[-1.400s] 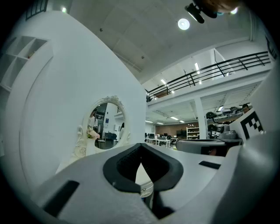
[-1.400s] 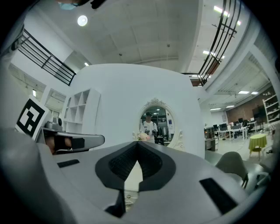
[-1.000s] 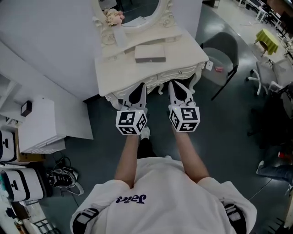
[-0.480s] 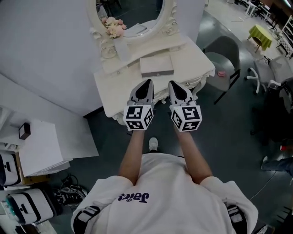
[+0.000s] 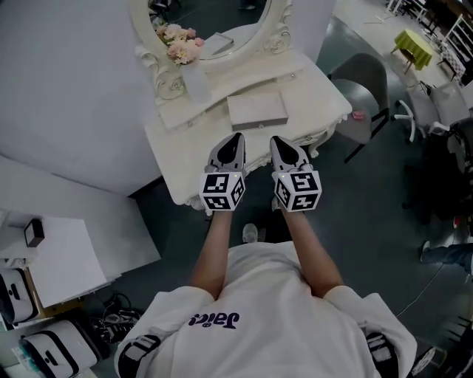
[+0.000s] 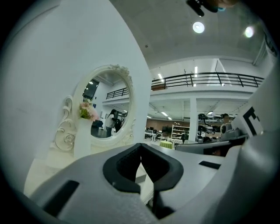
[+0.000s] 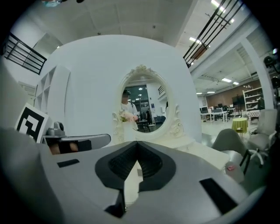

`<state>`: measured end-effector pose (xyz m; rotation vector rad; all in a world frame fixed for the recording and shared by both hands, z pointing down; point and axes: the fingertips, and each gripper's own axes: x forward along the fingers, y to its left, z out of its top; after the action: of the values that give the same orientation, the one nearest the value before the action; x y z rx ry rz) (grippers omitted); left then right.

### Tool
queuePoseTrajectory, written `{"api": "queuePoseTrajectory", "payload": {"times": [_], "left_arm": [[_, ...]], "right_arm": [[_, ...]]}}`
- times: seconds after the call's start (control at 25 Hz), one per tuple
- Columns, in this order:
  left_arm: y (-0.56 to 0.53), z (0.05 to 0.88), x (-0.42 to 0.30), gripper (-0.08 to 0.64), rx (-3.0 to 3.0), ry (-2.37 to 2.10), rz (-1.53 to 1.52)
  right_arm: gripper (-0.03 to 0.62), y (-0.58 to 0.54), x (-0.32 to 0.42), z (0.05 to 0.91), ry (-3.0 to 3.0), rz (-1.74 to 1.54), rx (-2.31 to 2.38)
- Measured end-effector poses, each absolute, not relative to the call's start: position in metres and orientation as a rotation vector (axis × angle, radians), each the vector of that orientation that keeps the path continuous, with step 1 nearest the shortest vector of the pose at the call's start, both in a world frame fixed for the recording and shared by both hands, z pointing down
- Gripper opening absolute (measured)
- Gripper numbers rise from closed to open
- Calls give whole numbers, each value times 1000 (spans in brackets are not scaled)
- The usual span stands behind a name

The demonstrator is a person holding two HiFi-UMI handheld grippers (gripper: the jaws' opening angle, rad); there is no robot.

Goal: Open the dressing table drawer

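Note:
The cream dressing table [image 5: 318,103] stands against the wall, with an oval mirror [image 5: 222,15] and pink flowers [image 5: 177,40] at its back. A flat grey box [image 5: 256,109] lies on its top. My left gripper [image 5: 235,139] and right gripper [image 5: 278,142] are held side by side, level, over the table's front edge. Both point at the mirror [image 6: 105,109], which also fills the middle of the right gripper view [image 7: 144,103]. The left gripper's [image 6: 140,145] jaws meet at the tips with nothing between them. So do the right gripper's [image 7: 137,143]. The table top and the grippers hide the drawer front.
A grey chair [image 5: 362,88] stands right of the table, with a small pink thing on its seat. A white cabinet [image 5: 59,258] and stacked gear stand at the left. More chairs and a yellow-green stool [image 5: 410,48] are at the far right.
The person has stepped up to the table. Both grippers moved forward together, from in front of the drawer fronts to over the table's front edge. Their jaws stayed shut.

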<state>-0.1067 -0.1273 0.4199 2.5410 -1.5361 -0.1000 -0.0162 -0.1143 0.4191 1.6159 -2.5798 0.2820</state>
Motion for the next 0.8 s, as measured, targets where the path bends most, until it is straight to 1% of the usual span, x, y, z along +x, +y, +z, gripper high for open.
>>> {"api": "queuePoseTrajectory", "payload": {"times": [0.4, 0.8], "left_arm": [[-208, 468, -91, 15, 2547, -1491, -11], [-268, 504, -79, 15, 2497, -1488, 26]], "right_arm": [[11, -198, -8, 501, -2483, 399, 1531], [11, -249, 2, 592, -2376, 640, 1405]]}}
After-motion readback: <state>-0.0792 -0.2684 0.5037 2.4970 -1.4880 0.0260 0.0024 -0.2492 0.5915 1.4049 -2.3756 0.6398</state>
